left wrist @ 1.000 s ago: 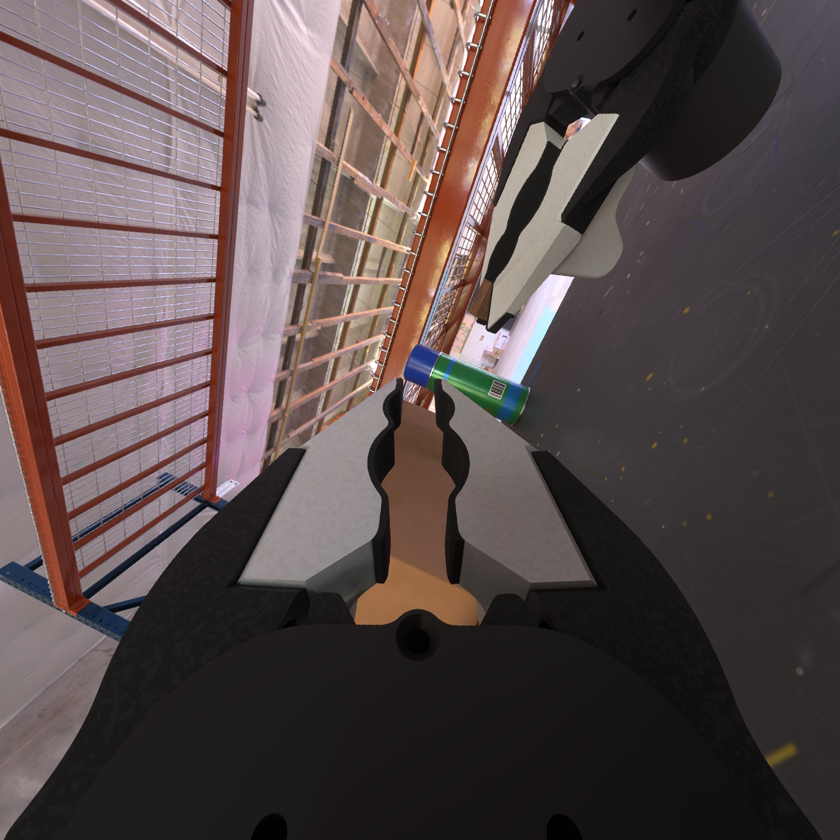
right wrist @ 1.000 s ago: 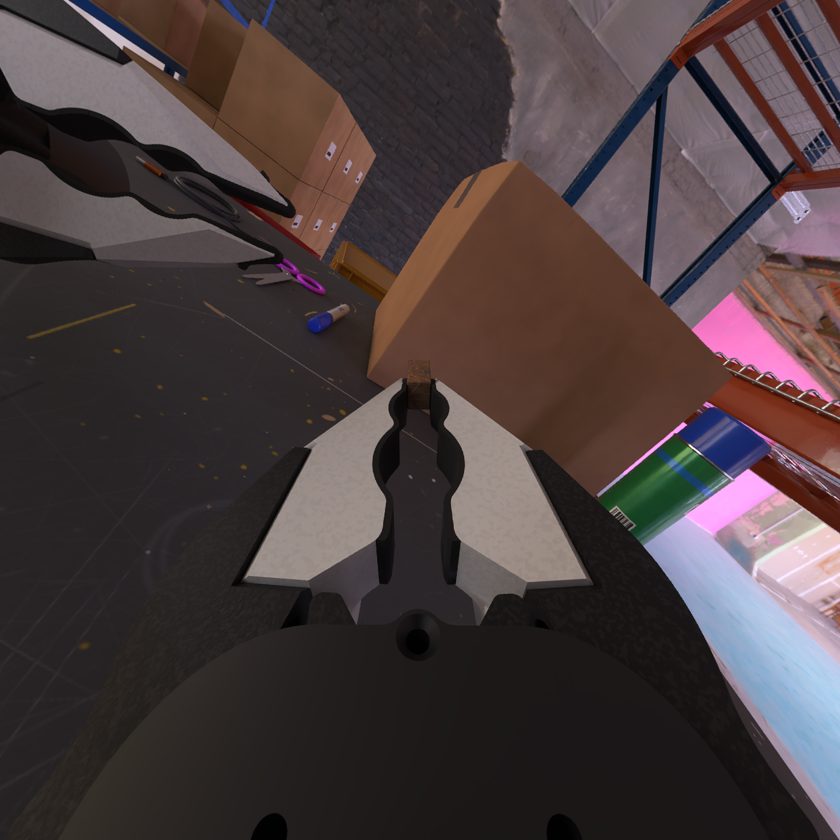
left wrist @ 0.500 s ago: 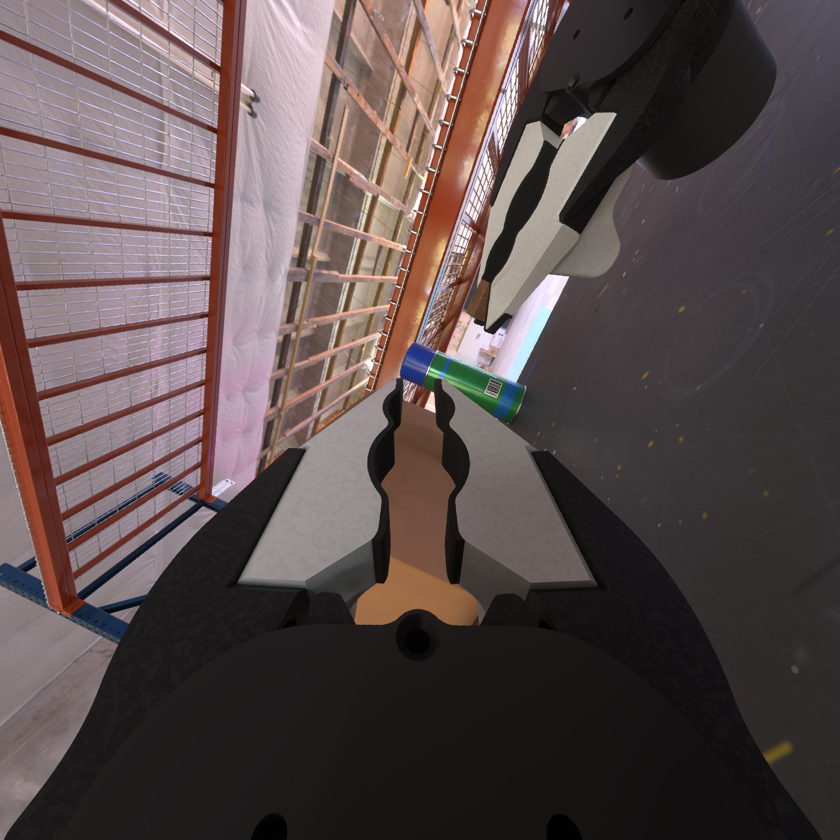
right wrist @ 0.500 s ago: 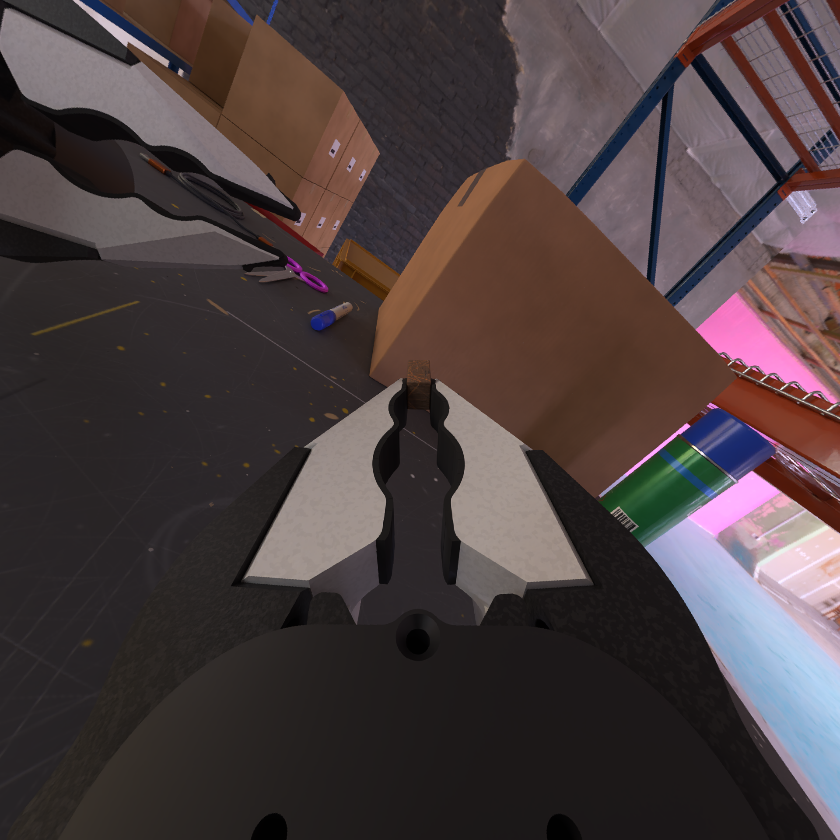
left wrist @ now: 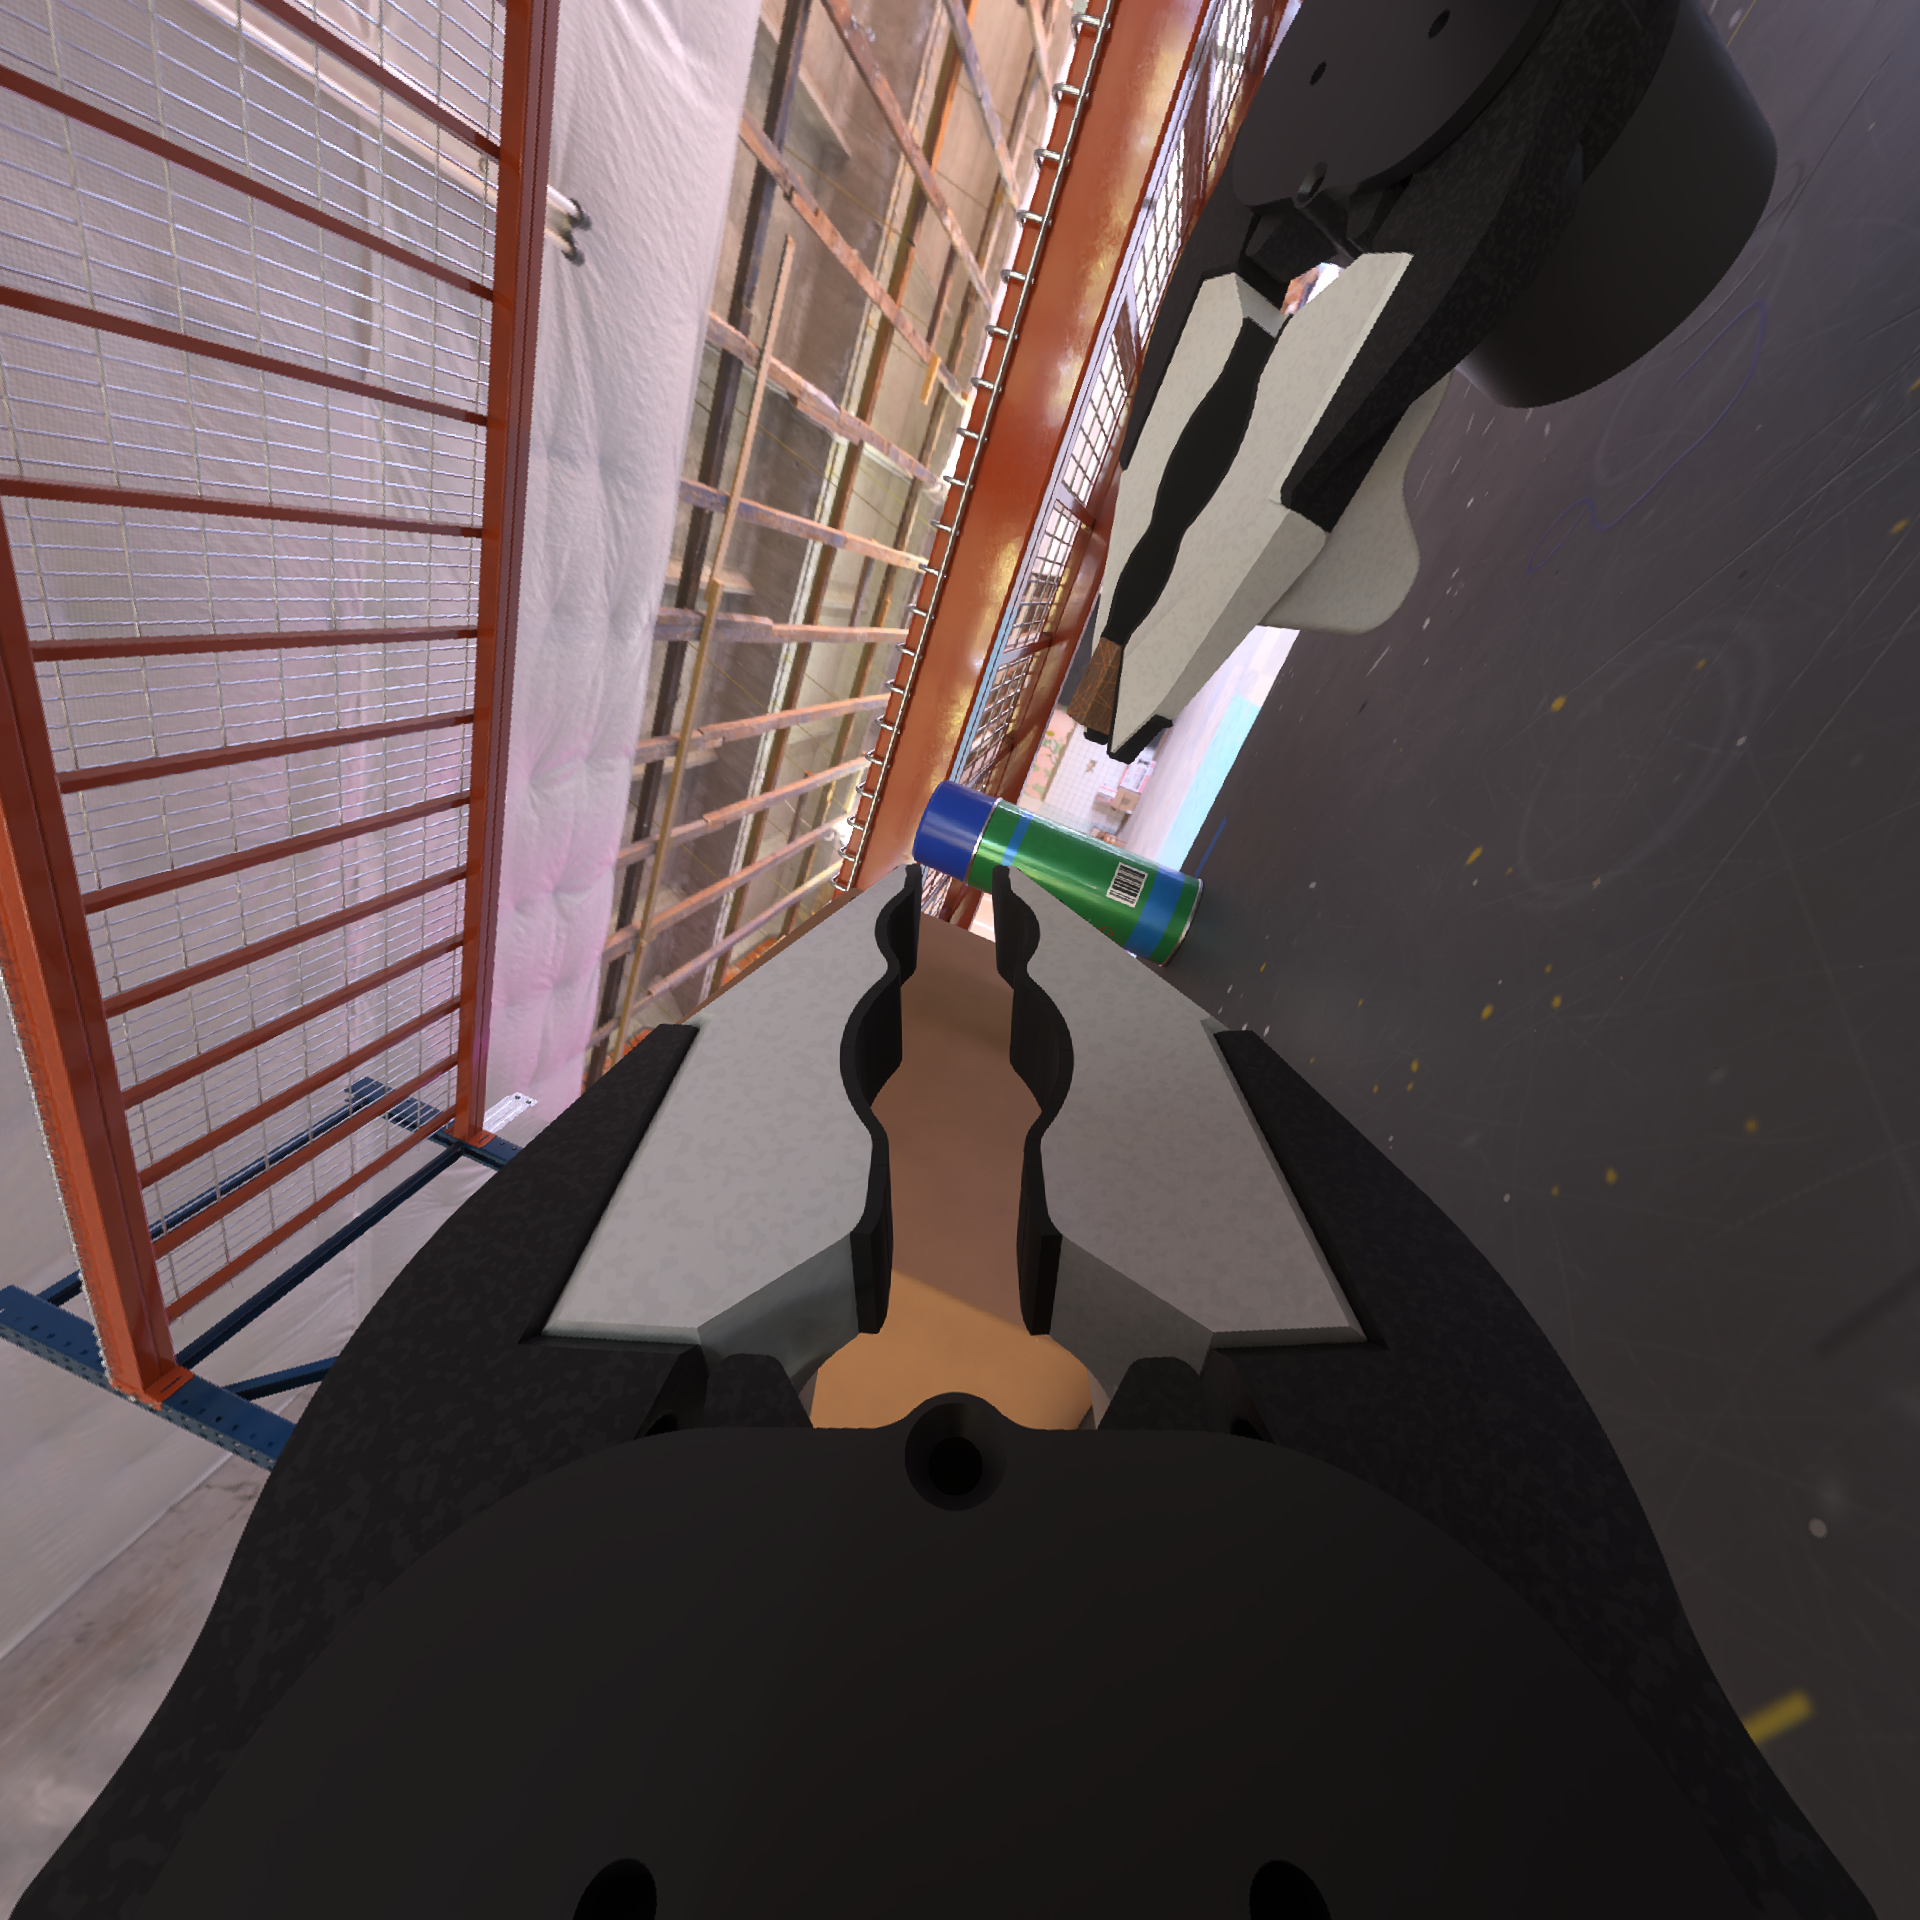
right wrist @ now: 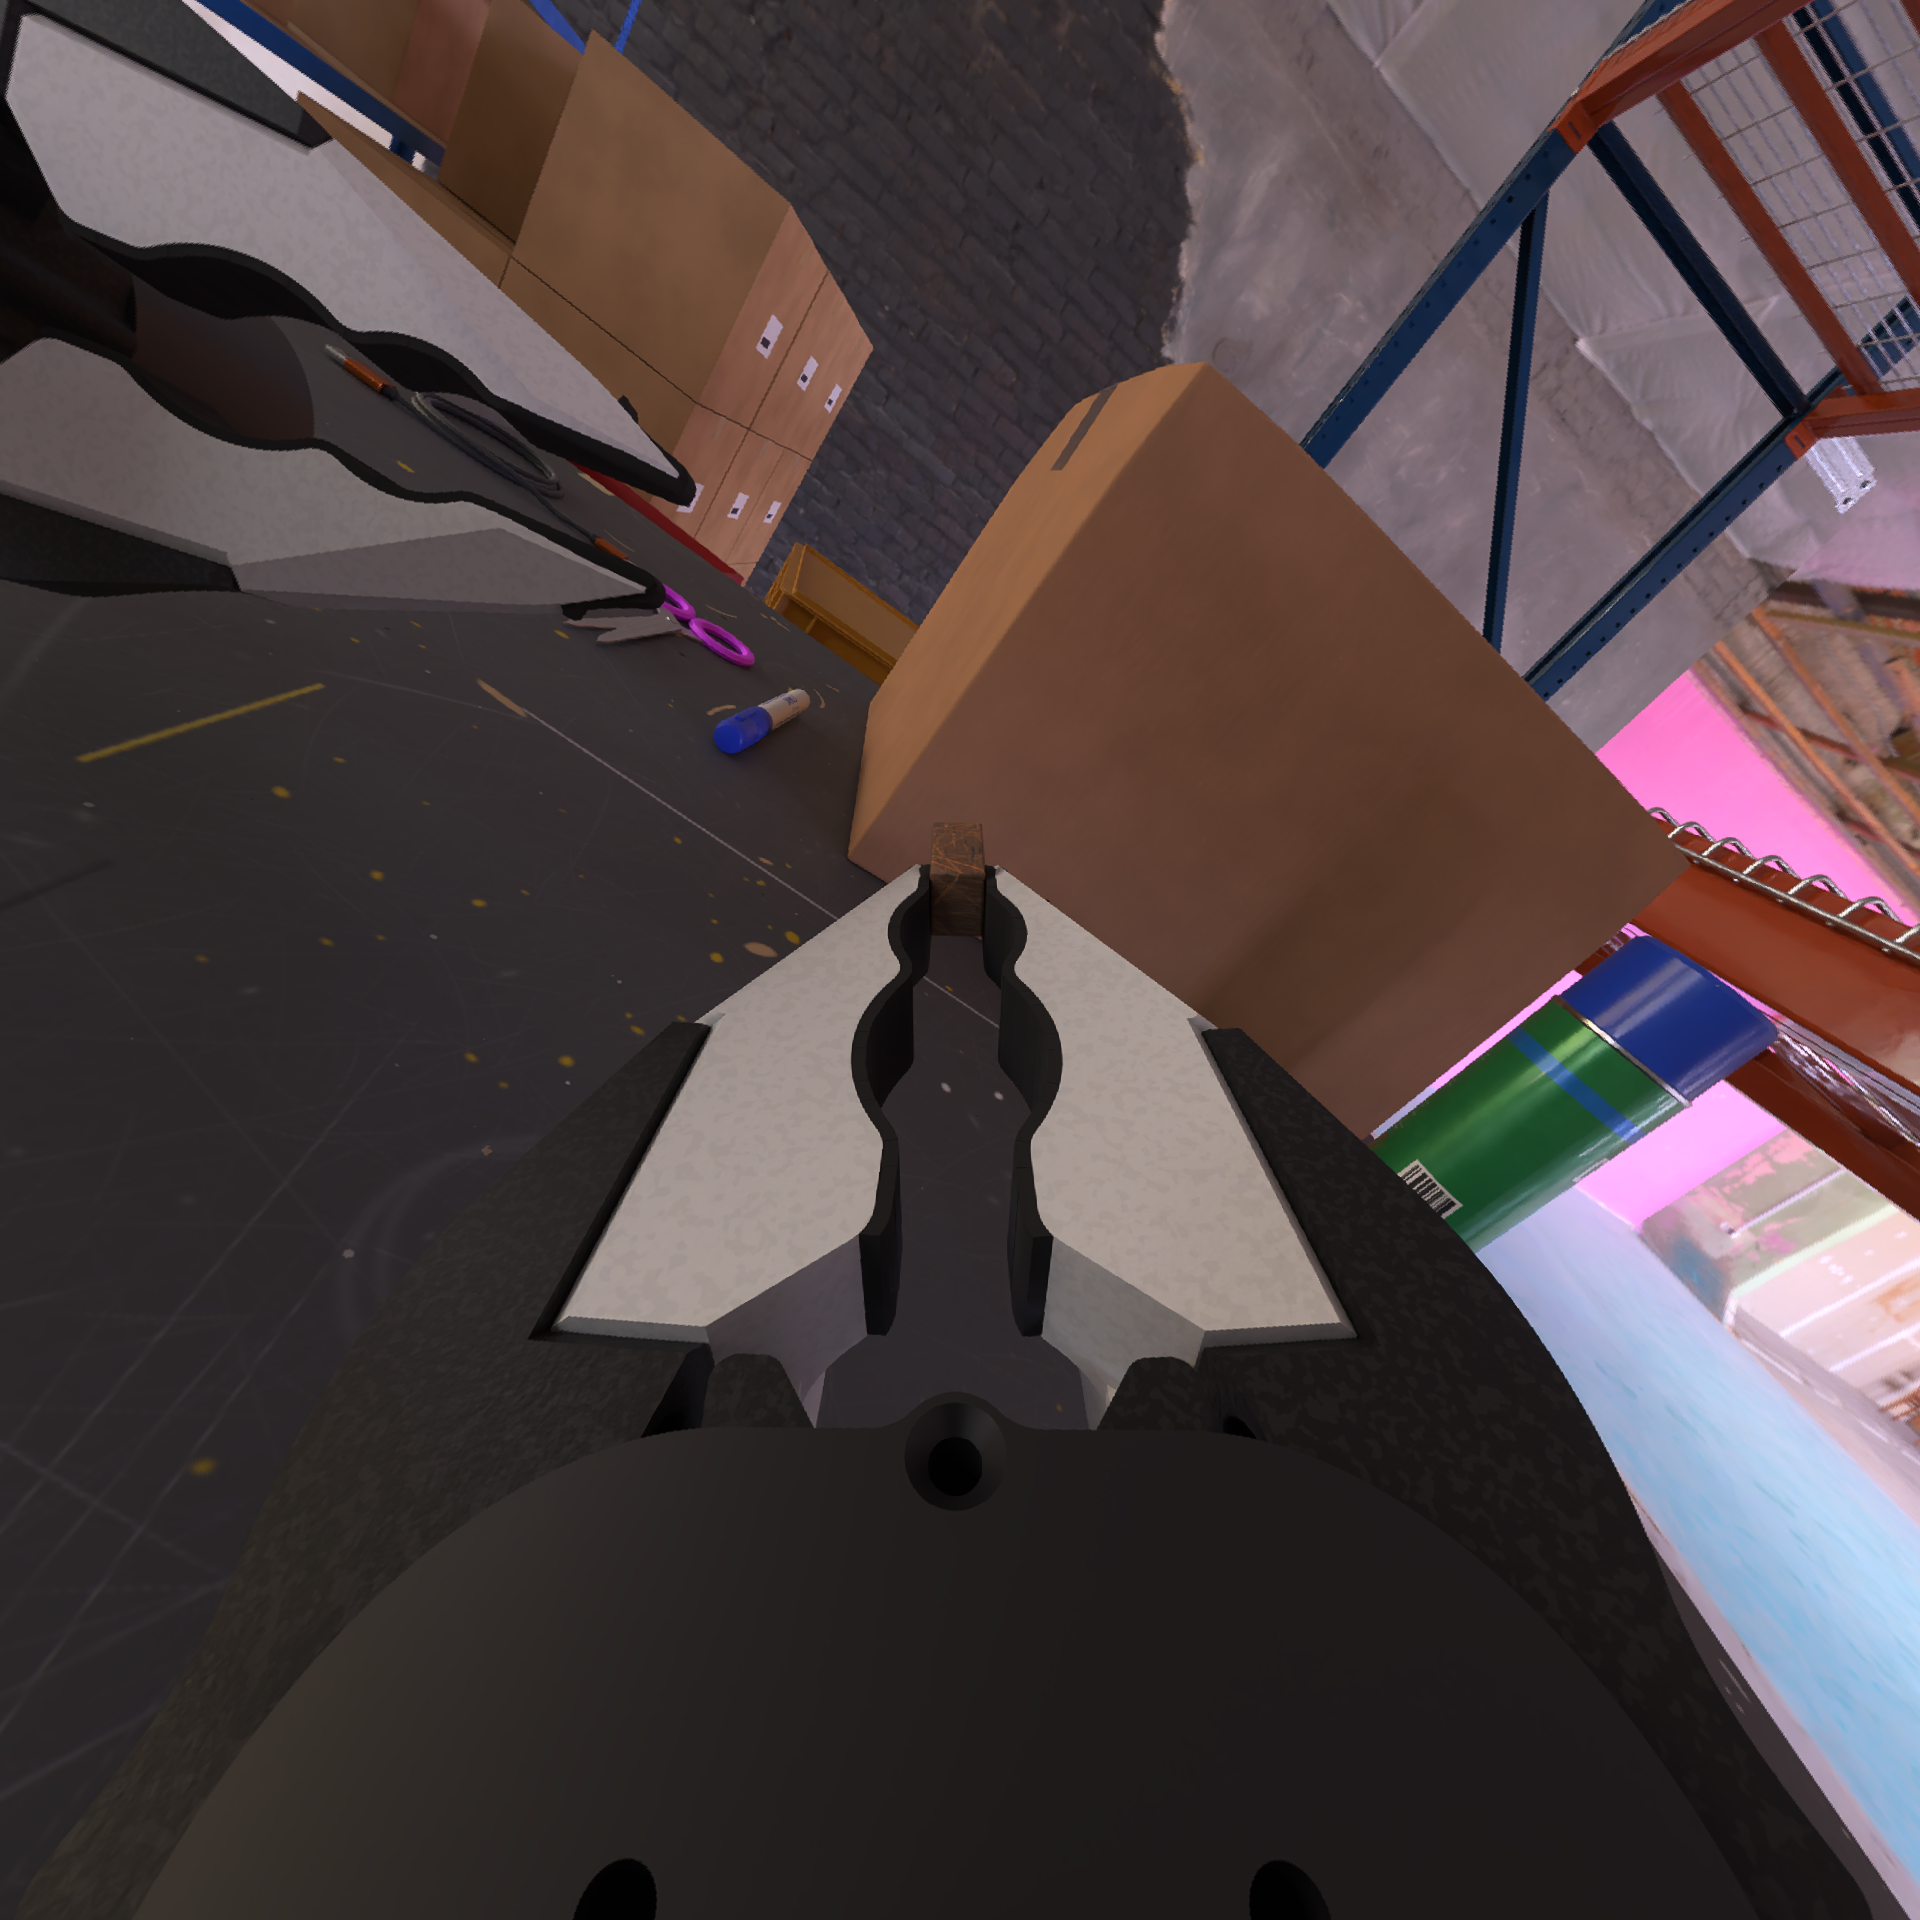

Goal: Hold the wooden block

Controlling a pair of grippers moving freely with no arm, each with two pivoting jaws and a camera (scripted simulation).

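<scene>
The right gripper [right wrist: 956,878] is closed on the wooden block [right wrist: 957,878], a small dark-brown piece pinched at the very fingertips and lifted clear of the dark counter [right wrist: 312,935]. The left wrist view shows the same grip from the side: the right gripper [left wrist: 1107,717] with the wooden block [left wrist: 1096,681] poking out at its tip, above the spray can [left wrist: 1060,868].

The left gripper [left wrist: 954,888] has its jaws a narrow gap apart with nothing between them — only the cardboard box beneath shows through. From the right wrist view the left gripper [right wrist: 644,540] sits to the upper left of the cardboard box [right wrist: 1195,748], and its gap shows there too.

Taking the cardboard box as the landmark: the block hangs just in front of its near lower edge; the spray can [right wrist: 1558,1101], green with a blue cap and a barcode patch, stands to its right; a blue-capped marker [right wrist: 764,719] and purple-handled scissors [right wrist: 691,629] lie on the counter to its left. The marker carries print too small to make out.

Only the right wrist view shows the marker, the scissors, a stack of labelled cartons [right wrist: 675,260] behind and a brick wall [right wrist: 987,208]. Only the left wrist view shows the orange wire-mesh racking [left wrist: 260,623] filling its left half.
</scene>
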